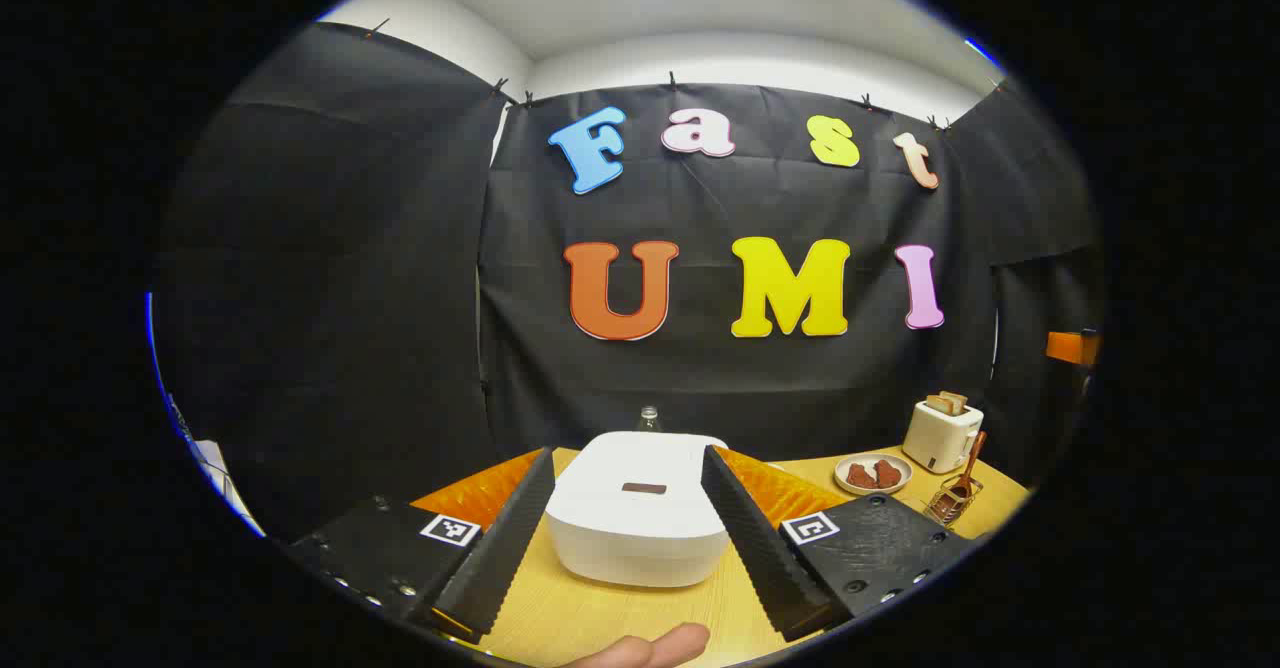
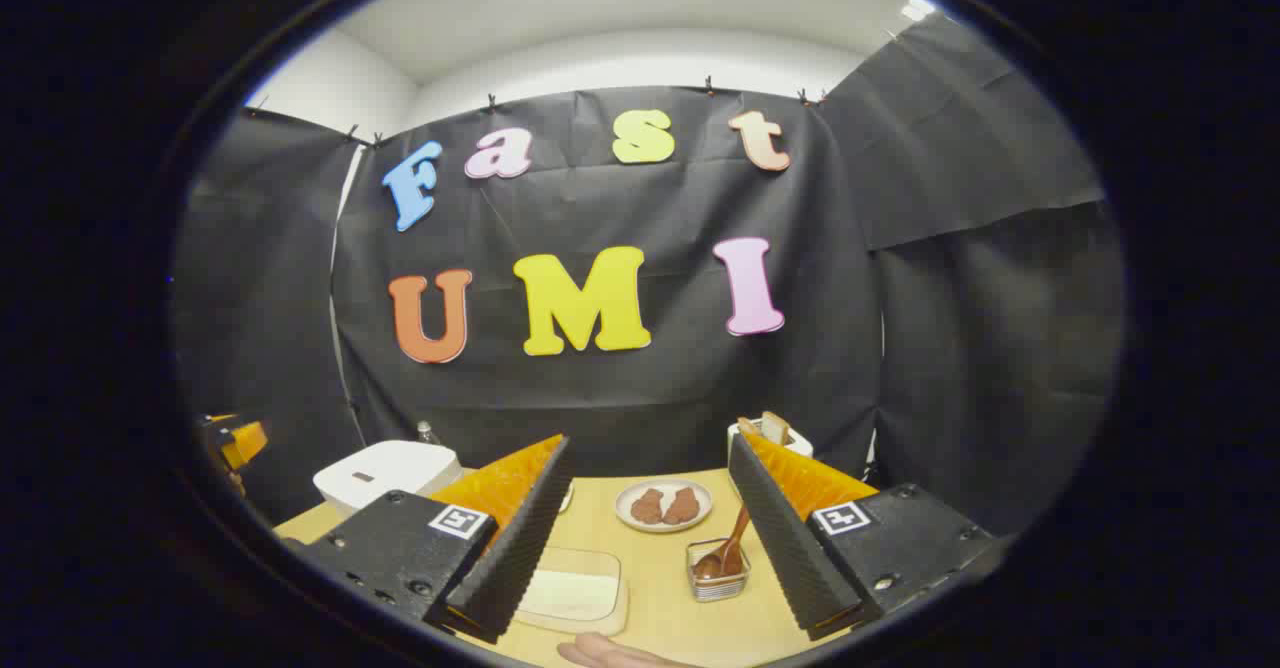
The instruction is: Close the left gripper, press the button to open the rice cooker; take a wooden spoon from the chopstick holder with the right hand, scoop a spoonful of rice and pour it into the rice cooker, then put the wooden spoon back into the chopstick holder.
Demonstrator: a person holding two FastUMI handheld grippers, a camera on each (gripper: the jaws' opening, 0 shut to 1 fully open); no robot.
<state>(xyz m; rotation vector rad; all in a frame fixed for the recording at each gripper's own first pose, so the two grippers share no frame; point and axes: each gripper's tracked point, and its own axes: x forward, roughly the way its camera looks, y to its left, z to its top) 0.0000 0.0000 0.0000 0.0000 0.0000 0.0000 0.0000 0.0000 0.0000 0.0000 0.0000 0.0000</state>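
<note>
We hold the left gripper (image 1: 628, 538) wide open and empty, the cooker (image 1: 637, 520) dead ahead at lower centre on the surface (image 1: 560, 613), while our right gripper (image 2: 645, 548), equally open, faces the spoon (image 2: 728, 553) in its holder (image 2: 718, 580)

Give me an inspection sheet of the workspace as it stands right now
Surface: wooden table, tidy.
Job's things: rice cooker lid shut; wooden spoon standing in the chopstick holder; shallow container of rice.
Clutter: toaster with bread; plate of brown food; bottle behind the cooker.
Grippers: left gripper open, facing the cooker; right gripper open, empty.
Cables: nothing seen.
Surroundings: black cloth walls.
</note>
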